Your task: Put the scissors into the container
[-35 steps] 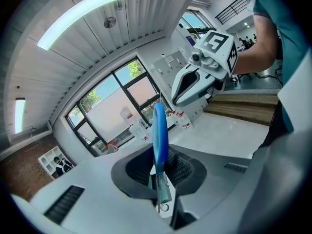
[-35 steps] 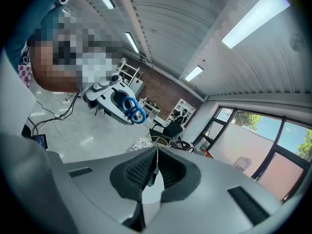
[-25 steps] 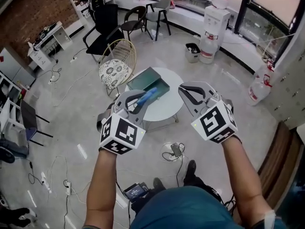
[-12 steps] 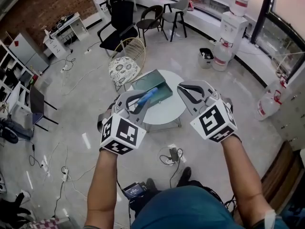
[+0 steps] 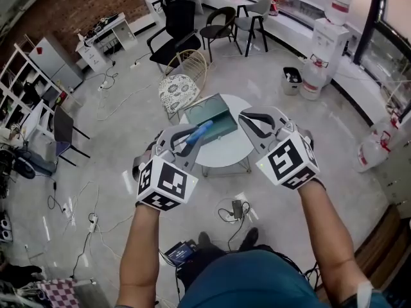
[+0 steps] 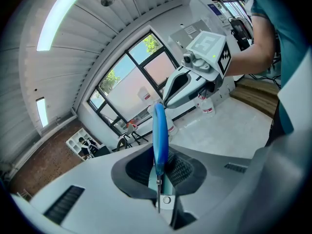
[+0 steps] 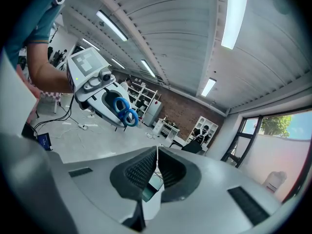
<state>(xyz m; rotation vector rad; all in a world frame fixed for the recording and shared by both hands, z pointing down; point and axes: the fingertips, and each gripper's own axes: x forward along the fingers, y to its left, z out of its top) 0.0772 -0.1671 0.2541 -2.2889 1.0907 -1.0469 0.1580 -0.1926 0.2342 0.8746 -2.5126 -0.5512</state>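
Blue-handled scissors (image 5: 198, 132) stick out of my left gripper (image 5: 186, 138), which is shut on them, handles pointing outward. In the left gripper view the scissors (image 6: 160, 135) stand edge-on between the pads, metal blades down inside. Both grippers hover high over a small round white table (image 5: 225, 149), where the green open container (image 5: 212, 112) rests at the far left side. My right gripper (image 5: 257, 124) is level with the left one, shut with nothing in it; its pads (image 7: 146, 168) meet. From the right gripper view the scissors (image 7: 123, 110) show as two blue loops.
A wicker chair with a patterned cushion (image 5: 178, 90) stands just beyond the table. Black chairs (image 5: 221, 19) and a water dispenser (image 5: 327, 40) are farther back. Cables and a power strip (image 5: 234, 207) lie on the floor near my feet.
The head view has drifted, so the table and container now sit a little higher and to the right. Both grippers keep their pose, and the left one still holds the scissors.
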